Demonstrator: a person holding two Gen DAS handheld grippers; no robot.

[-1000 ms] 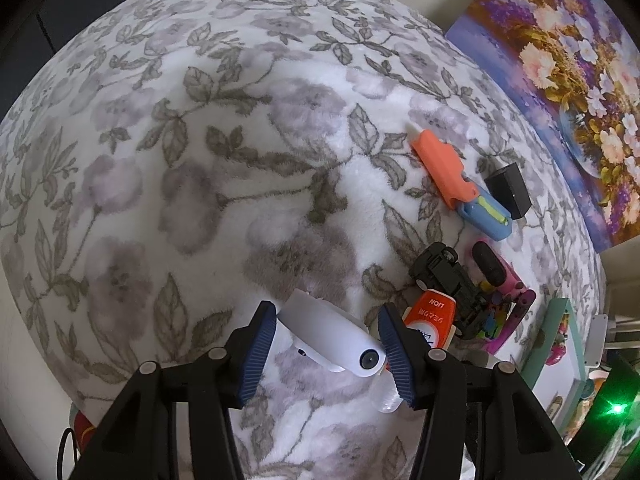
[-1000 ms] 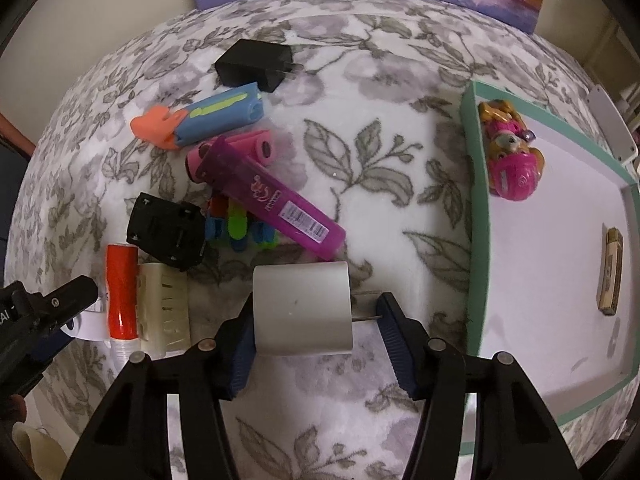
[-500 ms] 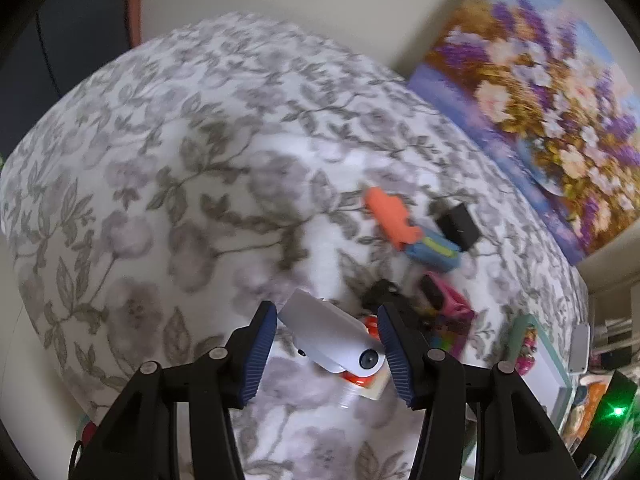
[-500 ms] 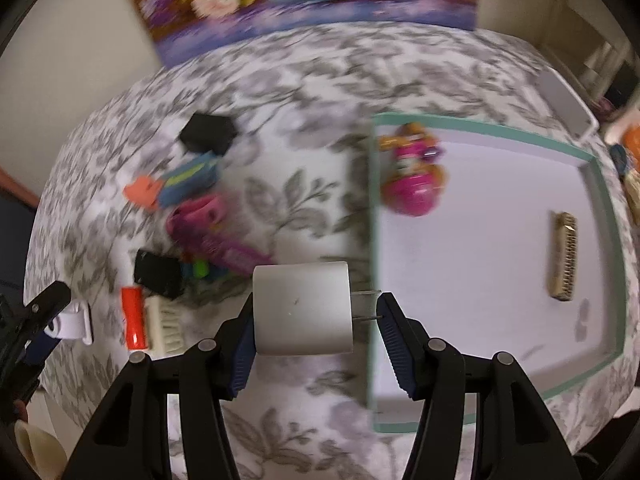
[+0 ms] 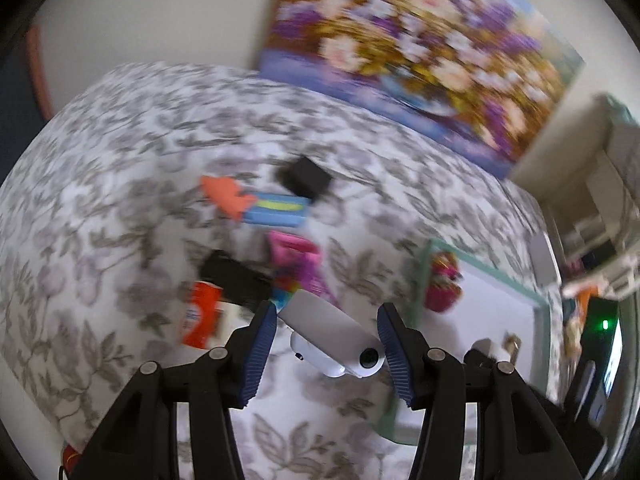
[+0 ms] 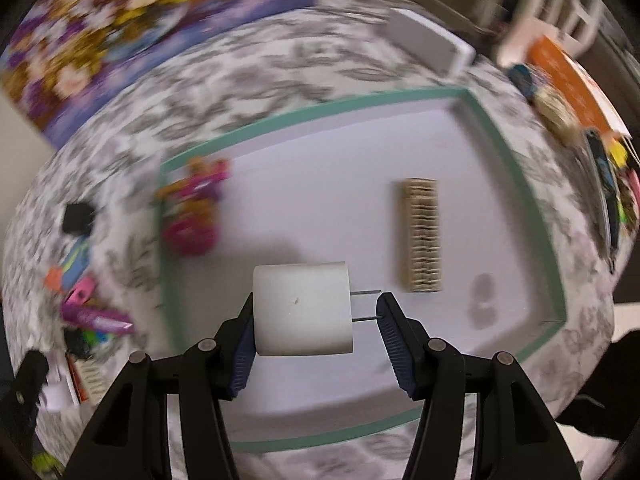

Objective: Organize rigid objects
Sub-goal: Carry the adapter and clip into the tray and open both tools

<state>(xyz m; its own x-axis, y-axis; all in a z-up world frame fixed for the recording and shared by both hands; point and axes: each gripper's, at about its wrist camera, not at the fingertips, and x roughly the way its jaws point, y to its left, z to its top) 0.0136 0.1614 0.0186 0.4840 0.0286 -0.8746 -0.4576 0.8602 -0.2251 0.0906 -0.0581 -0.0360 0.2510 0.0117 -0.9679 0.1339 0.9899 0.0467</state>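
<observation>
On the floral bedspread, the loose pile sits at the left: an orange-and-blue toy, a black block and a black toy car. The left tool clamps a white camera-like gadget above the bedspread. Farther right, the right tool grips a white plug adapter by body and prongs, over the green-rimmed tray holding a pink toy and a comb.
</observation>
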